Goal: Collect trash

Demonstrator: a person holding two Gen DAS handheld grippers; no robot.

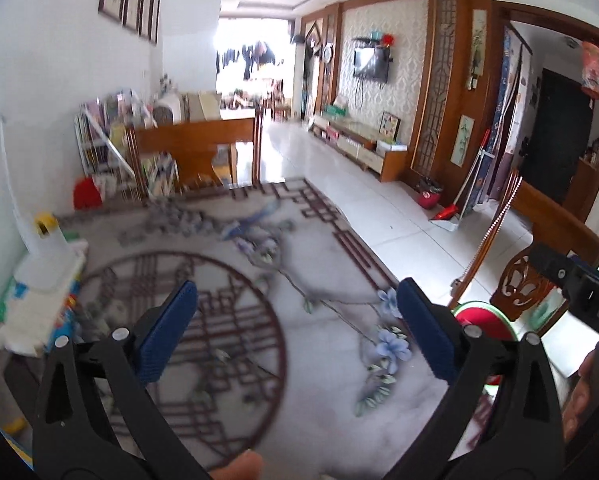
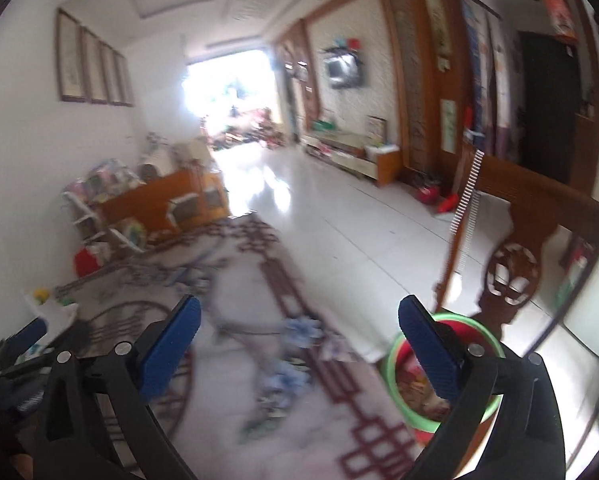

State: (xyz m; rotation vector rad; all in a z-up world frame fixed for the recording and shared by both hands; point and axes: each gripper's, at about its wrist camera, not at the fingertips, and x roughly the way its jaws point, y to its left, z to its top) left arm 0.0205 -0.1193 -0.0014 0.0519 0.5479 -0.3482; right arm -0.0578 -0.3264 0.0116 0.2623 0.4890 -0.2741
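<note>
My left gripper (image 1: 295,316) is open and empty above a table (image 1: 319,420) covered in a patterned cloth with blue flowers. My right gripper (image 2: 299,332) is also open and empty, above the same table (image 2: 239,400) near its right edge. A red bin with a green rim (image 2: 487,332) holding scraps stands on the floor just beyond the right gripper's right finger; it also shows in the left wrist view (image 1: 483,316). The right gripper's body (image 1: 579,292) shows at the right edge of the left wrist view. No loose trash shows between either gripper's fingers.
A white pack with a yellow-capped item (image 1: 47,264) sits at the table's left side. Carved wooden chairs (image 2: 515,248) stand to the right of the table. A red bucket and dustpan (image 1: 435,200) stand on the tiled floor by the wall.
</note>
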